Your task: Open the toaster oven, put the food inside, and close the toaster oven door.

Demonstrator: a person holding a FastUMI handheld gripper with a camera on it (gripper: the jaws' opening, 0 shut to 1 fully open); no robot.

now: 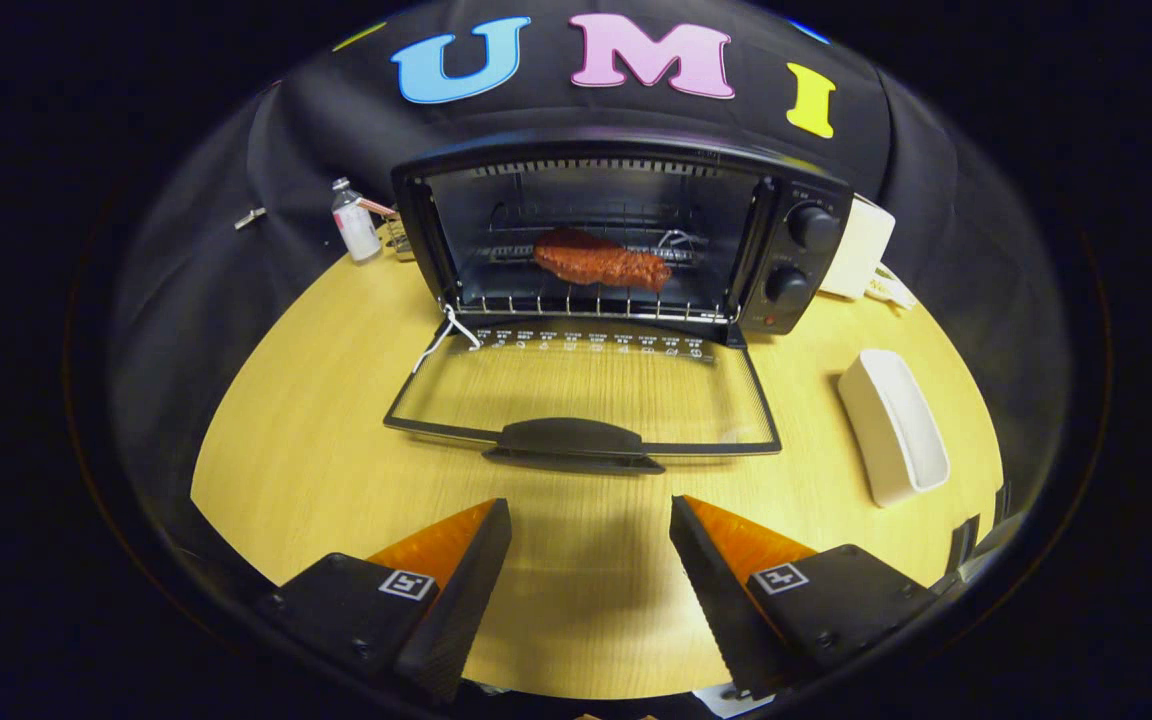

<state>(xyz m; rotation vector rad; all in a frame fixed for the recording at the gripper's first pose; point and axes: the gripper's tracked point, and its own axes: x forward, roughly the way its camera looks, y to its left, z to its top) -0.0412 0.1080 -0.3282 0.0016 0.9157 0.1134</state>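
Note:
A black toaster oven [796, 255] stands at the back of the round wooden table. Its glass door [586, 385] is folded down flat toward me, handle [568, 440] at the near edge. A reddish-brown piece of food [601, 262] lies on the wire rack inside the oven. My gripper [591, 515] is open with nothing between its fingers. It hovers over the table just short of the door handle, the black and orange fingers [461, 570] wide apart.
A white oblong dish [894, 425] lies on the table to the right of the door. Behind the oven's right side is a white box [861, 250]. A small bottle [354, 222] stands left of the oven. Bare tabletop [316, 430] spreads left of the door.

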